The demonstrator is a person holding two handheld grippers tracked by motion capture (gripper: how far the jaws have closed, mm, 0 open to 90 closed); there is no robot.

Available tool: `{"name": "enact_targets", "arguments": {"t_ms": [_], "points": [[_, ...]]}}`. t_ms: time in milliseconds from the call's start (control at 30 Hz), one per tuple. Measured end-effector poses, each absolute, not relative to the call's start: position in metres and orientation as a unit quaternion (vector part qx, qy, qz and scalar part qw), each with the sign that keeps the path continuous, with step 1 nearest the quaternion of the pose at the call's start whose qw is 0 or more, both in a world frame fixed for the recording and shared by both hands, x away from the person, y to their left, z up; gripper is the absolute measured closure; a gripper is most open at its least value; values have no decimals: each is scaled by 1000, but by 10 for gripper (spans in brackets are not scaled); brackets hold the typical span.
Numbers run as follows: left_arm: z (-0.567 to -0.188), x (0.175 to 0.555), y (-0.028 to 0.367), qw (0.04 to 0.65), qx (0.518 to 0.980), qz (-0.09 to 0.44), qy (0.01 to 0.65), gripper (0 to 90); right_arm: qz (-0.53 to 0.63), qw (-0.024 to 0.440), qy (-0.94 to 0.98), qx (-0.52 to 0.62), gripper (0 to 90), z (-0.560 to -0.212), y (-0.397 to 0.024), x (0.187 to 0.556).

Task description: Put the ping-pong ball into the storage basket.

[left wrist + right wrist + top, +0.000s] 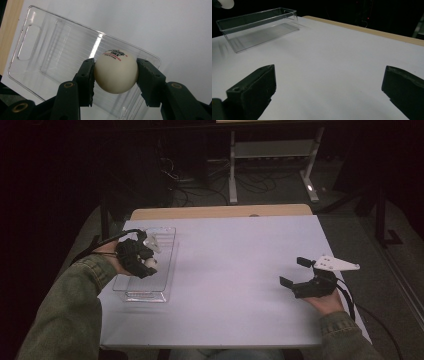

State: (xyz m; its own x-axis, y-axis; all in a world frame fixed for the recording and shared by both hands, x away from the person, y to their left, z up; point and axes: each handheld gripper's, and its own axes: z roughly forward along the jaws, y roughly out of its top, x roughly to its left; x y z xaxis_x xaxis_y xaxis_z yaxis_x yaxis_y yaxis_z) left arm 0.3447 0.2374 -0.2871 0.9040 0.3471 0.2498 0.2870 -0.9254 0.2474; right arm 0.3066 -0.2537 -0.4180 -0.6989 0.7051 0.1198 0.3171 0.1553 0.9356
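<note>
A white ping-pong ball (116, 72) with red and black print sits clamped between the jaws of my left gripper (148, 263), which hangs over a clear plastic tray (161, 241) at the table's left side. In the left gripper view the tray (50, 50) lies empty below the ball. My right gripper (295, 271) rests low over the right side of the table, its jaws spread wide with nothing between them. From the right gripper view, the tray (257, 27) stands at the far left and the ball (225, 3) peeks in at the top left corner.
The white table top (235, 270) stretches bare between the two grippers, with a wooden strip (220, 211) along its far edge. Beyond it, a metal desk frame (272, 150) and cables lie on the dark floor.
</note>
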Motion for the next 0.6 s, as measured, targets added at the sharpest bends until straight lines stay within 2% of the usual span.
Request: {"name": "enact_targets", "arguments": {"t_ms": [600], "points": [[-305, 349, 233, 91, 973, 131, 164, 509, 549, 177, 740, 345, 0, -418, -254, 307]]}}
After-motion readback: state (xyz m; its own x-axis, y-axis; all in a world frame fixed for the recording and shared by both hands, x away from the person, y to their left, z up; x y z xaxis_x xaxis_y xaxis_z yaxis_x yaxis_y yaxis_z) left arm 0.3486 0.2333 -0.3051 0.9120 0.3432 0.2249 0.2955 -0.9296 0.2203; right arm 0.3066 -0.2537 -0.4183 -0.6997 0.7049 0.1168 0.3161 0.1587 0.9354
